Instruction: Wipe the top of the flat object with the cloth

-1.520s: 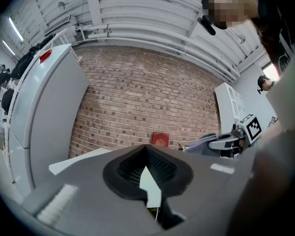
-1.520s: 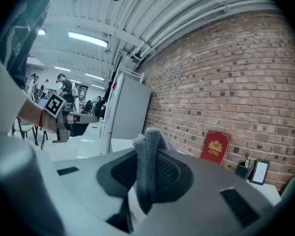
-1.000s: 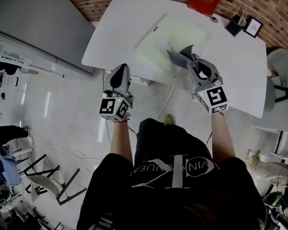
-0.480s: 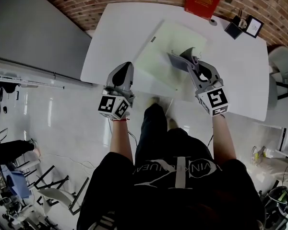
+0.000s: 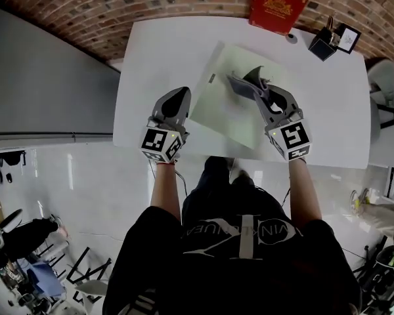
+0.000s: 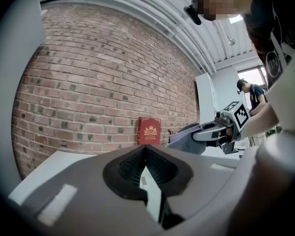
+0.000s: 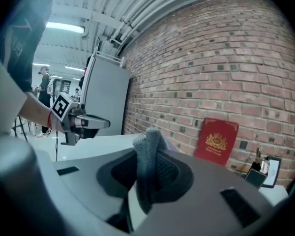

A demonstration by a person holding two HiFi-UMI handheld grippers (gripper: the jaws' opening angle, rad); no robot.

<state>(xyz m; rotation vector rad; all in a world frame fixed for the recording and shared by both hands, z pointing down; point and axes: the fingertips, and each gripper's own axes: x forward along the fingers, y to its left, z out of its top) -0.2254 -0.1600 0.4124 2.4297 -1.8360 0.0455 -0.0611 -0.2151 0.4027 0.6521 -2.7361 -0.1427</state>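
A pale green flat board (image 5: 228,110) lies at an angle on the white table (image 5: 151,51). My right gripper (image 5: 257,84) hovers over the board's middle, shut on a folded grey cloth (image 5: 241,86) that sticks out ahead of its jaws. In the right gripper view the cloth (image 7: 148,141) stands upright between the pads. My left gripper (image 5: 180,93) is shut with nothing in it, just off the board's left edge over the table's front part. In the left gripper view its jaws (image 6: 146,150) meet, and the right gripper (image 6: 214,132) shows further off.
A red book (image 5: 278,4) leans against the brick wall at the table's back. A black holder (image 5: 323,42) and a small framed picture (image 5: 347,37) stand at the back right. A grey cabinet (image 5: 46,77) is left of the table, a chair (image 5: 387,90) right.
Both grippers have moved forward from the table's near edge to over the table. The right one with the cloth now sits over the board; the left has reached the board's left edge.
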